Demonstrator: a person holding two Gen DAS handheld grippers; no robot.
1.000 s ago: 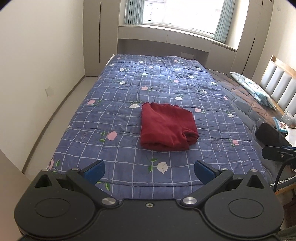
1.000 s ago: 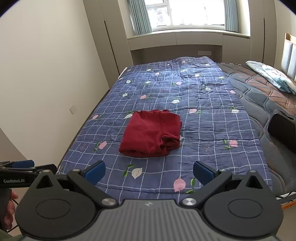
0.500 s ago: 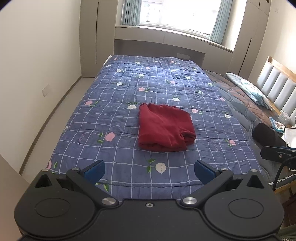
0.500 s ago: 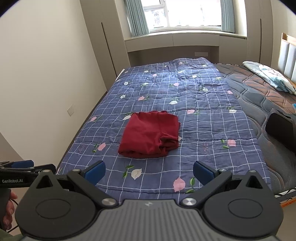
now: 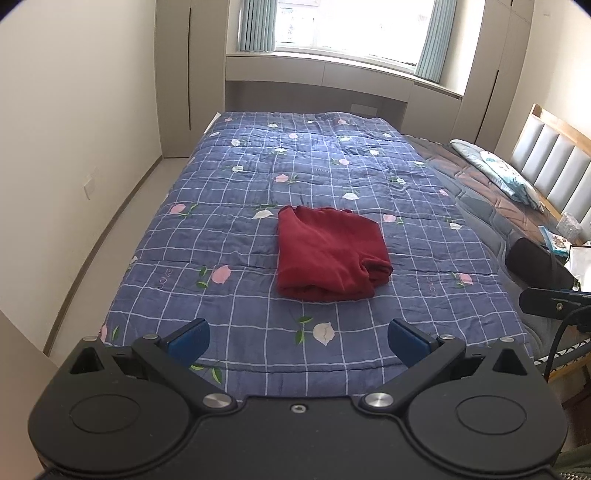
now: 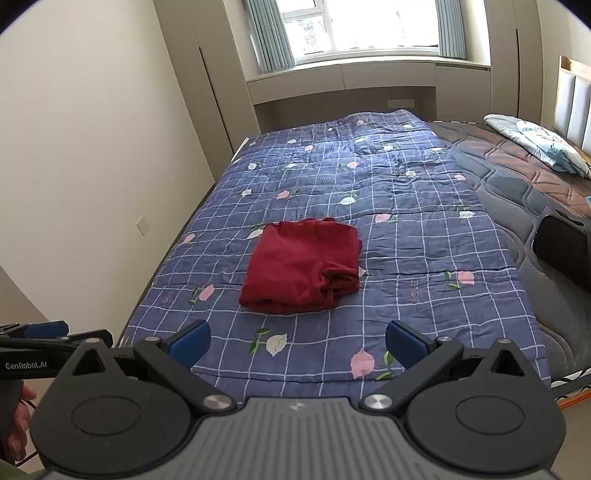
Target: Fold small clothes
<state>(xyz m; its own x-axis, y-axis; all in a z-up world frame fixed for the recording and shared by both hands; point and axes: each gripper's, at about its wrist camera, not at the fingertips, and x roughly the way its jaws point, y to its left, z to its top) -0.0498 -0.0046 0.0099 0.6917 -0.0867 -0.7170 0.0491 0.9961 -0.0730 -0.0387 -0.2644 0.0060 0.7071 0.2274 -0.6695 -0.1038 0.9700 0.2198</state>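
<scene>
Two grippers, both held back from the near edge of a bed and well apart from the cloth: left gripper (image 5: 298, 341) with blue-padded fingers (image 5: 188, 339) spread wide and nothing between them; right gripper (image 6: 297, 341) likewise wide and bare. One dark red garment (image 5: 328, 254), folded into a rough rectangle, lay flat near the middle of a blue checked quilt (image 5: 236, 192) printed with small flowers, thicker bunched folds at its near right corner. Beyond the quilt to the right, bare quilted mattress (image 6: 517, 170) and a pale patterned pillow (image 6: 539, 144) by the padded headboard (image 5: 554, 162). Bright window (image 6: 369, 26) with curtains at the far wall.
</scene>
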